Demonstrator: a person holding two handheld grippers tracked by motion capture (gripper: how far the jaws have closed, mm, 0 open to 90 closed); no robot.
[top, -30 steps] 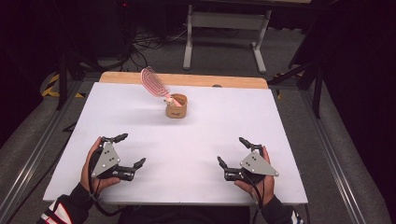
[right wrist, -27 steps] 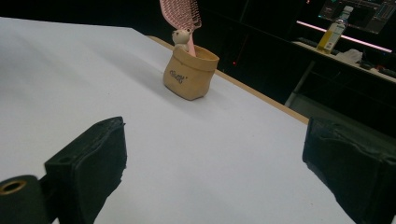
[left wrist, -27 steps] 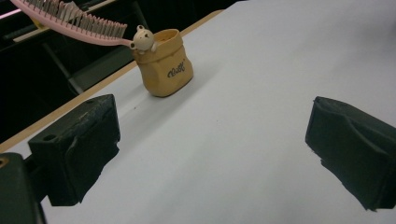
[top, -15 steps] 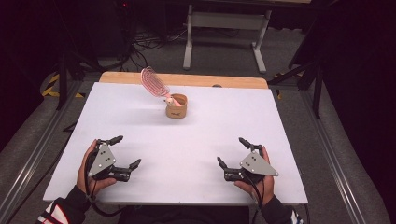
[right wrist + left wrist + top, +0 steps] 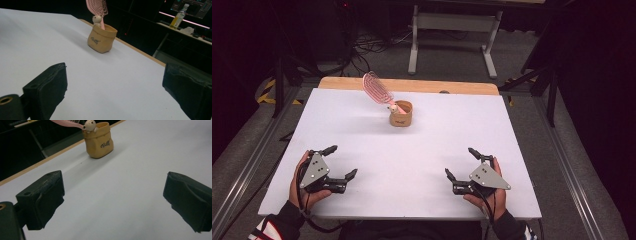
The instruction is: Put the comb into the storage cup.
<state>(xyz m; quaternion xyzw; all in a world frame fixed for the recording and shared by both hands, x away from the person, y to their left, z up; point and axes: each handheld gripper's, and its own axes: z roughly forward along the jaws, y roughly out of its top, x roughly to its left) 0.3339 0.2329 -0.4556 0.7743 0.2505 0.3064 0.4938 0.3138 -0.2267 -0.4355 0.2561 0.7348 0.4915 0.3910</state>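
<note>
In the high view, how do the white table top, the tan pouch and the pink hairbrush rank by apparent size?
1. White table top, by far the largest.
2. Pink hairbrush.
3. Tan pouch, though brush and pouch look close in size.

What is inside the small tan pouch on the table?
A pink hairbrush stands handle-down in the tan pouch, leaning out, a small bear figure at the rim. The handle's lower end and the pouch's bottom are hidden.

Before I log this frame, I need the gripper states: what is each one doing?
Left gripper: open, holding nothing, resting near the table's front edge.
Right gripper: open, holding nothing, also near the front edge.
</note>
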